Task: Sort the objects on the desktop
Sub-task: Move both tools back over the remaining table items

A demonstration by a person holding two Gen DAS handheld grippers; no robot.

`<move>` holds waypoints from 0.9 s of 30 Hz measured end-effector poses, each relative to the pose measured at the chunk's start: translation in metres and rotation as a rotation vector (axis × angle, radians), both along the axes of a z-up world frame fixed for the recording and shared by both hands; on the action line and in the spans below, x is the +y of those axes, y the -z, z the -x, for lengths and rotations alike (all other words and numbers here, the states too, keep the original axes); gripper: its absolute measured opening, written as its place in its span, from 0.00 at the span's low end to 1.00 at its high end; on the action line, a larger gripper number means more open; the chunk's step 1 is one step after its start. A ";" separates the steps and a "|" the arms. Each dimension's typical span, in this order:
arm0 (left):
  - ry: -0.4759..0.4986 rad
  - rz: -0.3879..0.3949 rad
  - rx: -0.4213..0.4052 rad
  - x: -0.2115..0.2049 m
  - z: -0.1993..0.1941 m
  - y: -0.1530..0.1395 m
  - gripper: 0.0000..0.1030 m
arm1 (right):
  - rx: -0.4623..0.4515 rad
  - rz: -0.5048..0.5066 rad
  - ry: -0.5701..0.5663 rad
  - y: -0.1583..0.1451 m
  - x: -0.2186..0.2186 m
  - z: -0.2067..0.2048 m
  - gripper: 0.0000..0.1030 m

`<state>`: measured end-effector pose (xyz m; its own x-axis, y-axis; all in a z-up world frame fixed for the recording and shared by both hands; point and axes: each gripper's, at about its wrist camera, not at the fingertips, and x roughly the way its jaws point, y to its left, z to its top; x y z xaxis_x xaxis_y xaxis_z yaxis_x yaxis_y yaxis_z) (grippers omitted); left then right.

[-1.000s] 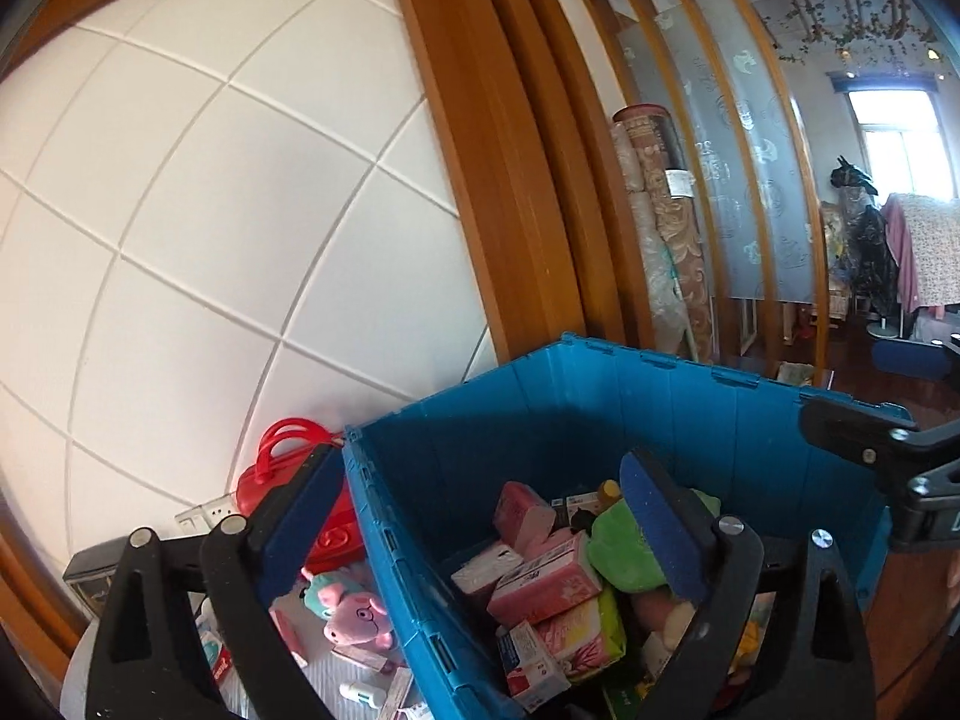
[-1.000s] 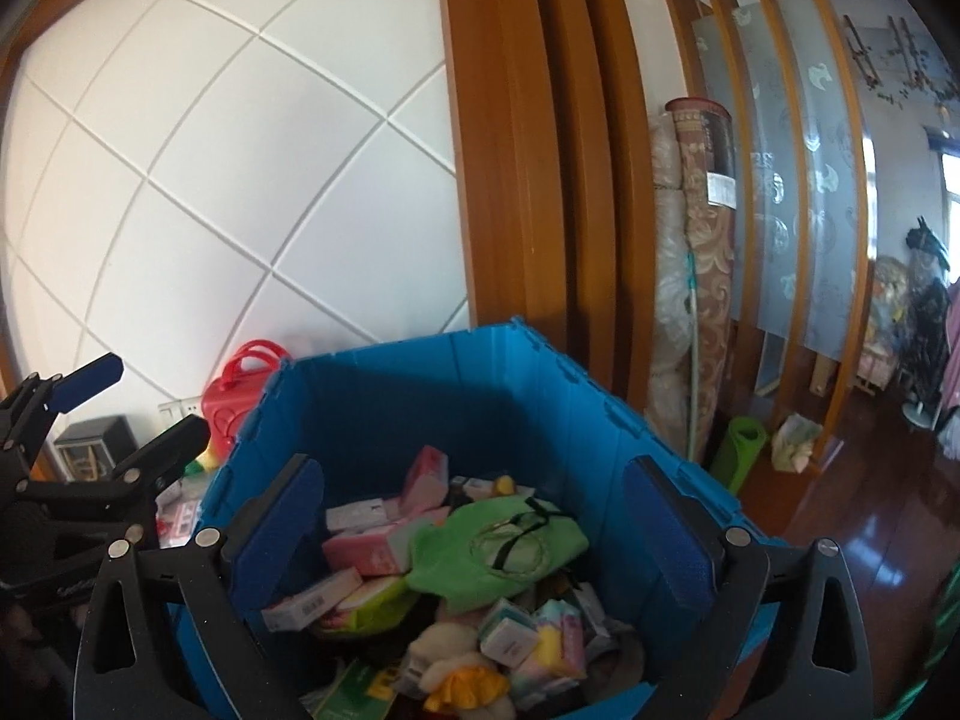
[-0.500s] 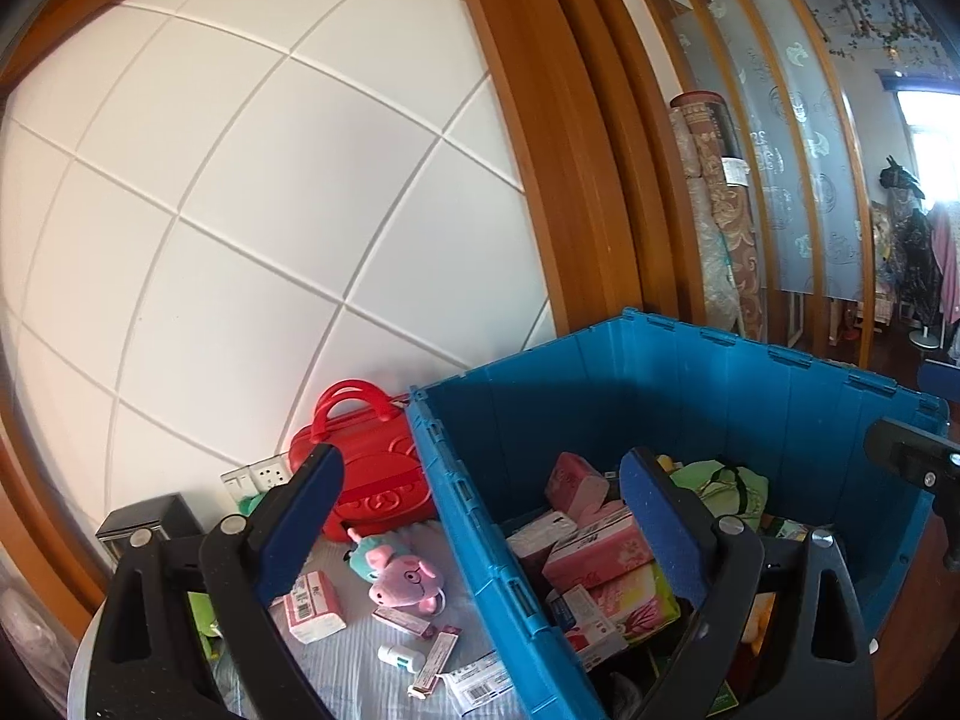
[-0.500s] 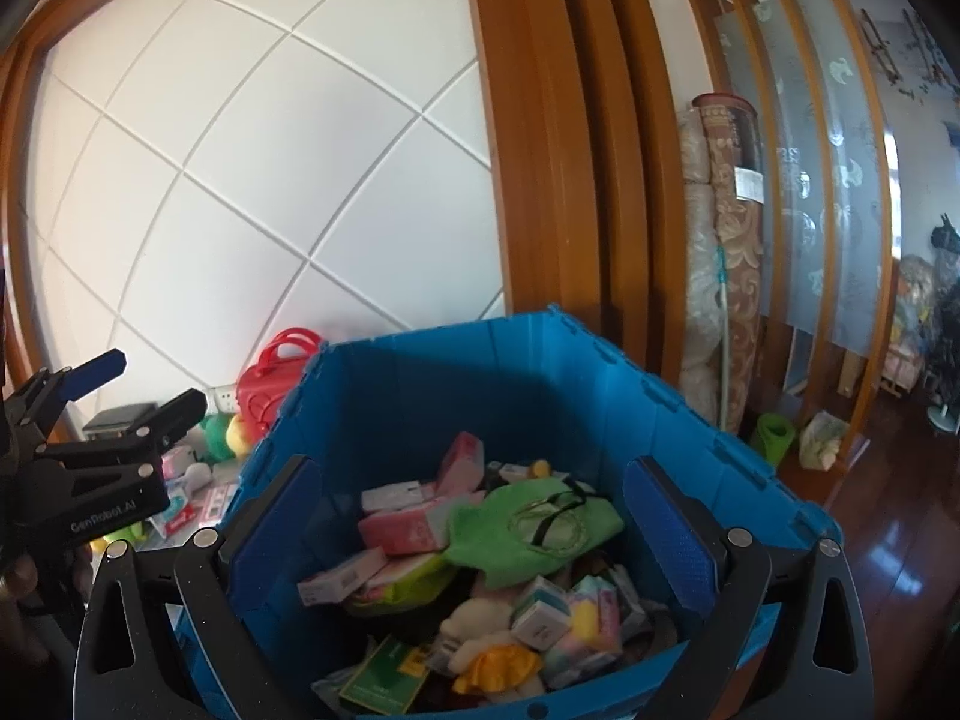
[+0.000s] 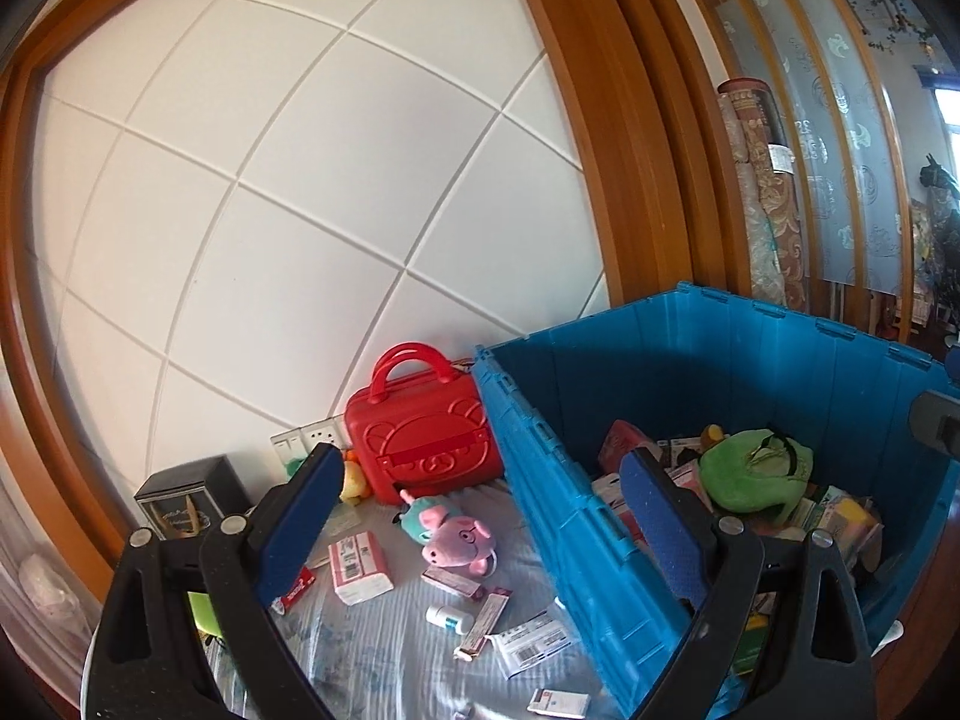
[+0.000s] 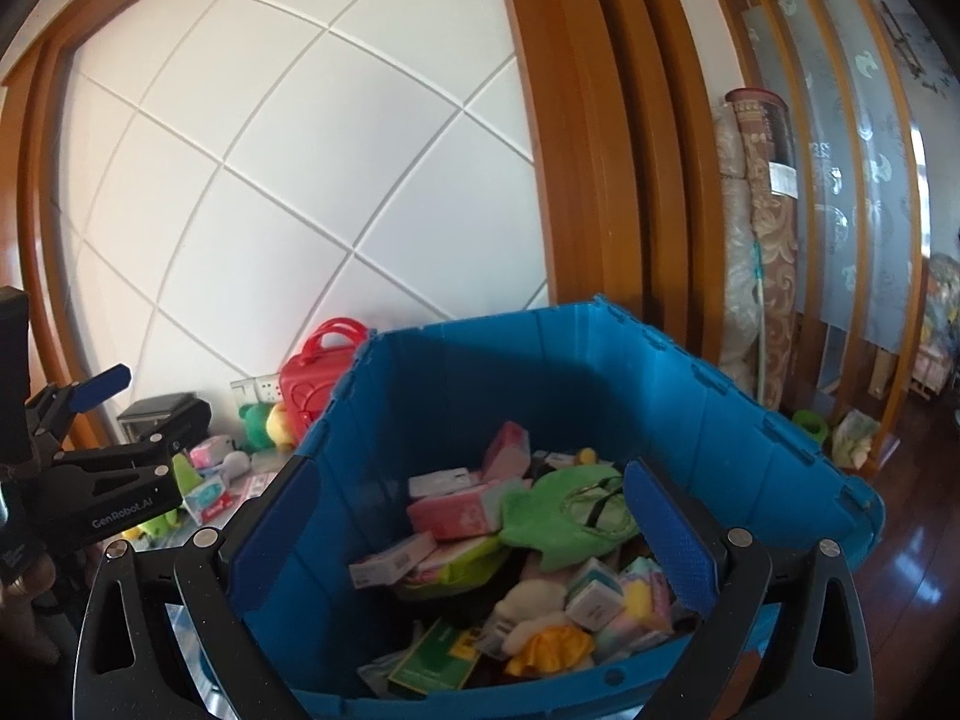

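A blue crate [image 5: 738, 360] [image 6: 540, 384] holds several boxes, packs and a green plush [image 5: 753, 471] [image 6: 570, 510]. On the grey cloth left of it lie a pink pig plush [image 5: 456, 531], a pink tissue pack [image 5: 359, 558], a small bottle [image 5: 449, 618] and flat boxes. My left gripper [image 5: 474, 531] is open and empty, astride the crate's left wall above the cloth. My right gripper [image 6: 471, 531] is open and empty over the crate's contents. The left gripper [image 6: 102, 450] also shows at the left edge of the right wrist view, held by a hand.
A red toy suitcase [image 5: 423, 438] stands against the white panelled wall beside the crate. A black box [image 5: 186, 495] sits at the far left. Green and yellow plush toys [image 6: 264, 420] lie near the wall sockets. Rolled carpets [image 6: 759, 222] lean behind the crate.
Both views have swung left and tilted down. The left wrist view now shows more of the cloth with the pig plush and packs. Both grippers stayed open.
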<state>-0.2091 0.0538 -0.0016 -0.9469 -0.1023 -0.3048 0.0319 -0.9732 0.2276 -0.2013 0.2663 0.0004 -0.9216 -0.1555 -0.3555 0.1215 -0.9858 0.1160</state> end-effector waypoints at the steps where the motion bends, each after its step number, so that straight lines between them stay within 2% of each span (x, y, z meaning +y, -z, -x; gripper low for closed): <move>1: -0.007 -0.001 0.000 -0.006 -0.001 0.001 0.92 | 0.002 -0.005 -0.002 -0.001 -0.004 0.000 1.00; 10: -0.072 -0.006 -0.016 -0.088 -0.014 0.011 0.92 | 0.021 0.012 -0.040 -0.005 -0.075 -0.002 1.00; 17: -0.094 -0.002 -0.048 -0.167 -0.017 0.023 0.92 | 0.023 0.003 -0.069 -0.006 -0.158 -0.006 1.00; 23: -0.113 0.006 -0.091 -0.227 -0.015 0.040 0.92 | -0.007 0.022 -0.095 0.011 -0.218 -0.003 1.00; 27: -0.131 0.004 -0.111 -0.254 -0.010 0.050 0.92 | -0.052 -0.001 -0.111 0.024 -0.251 0.005 1.00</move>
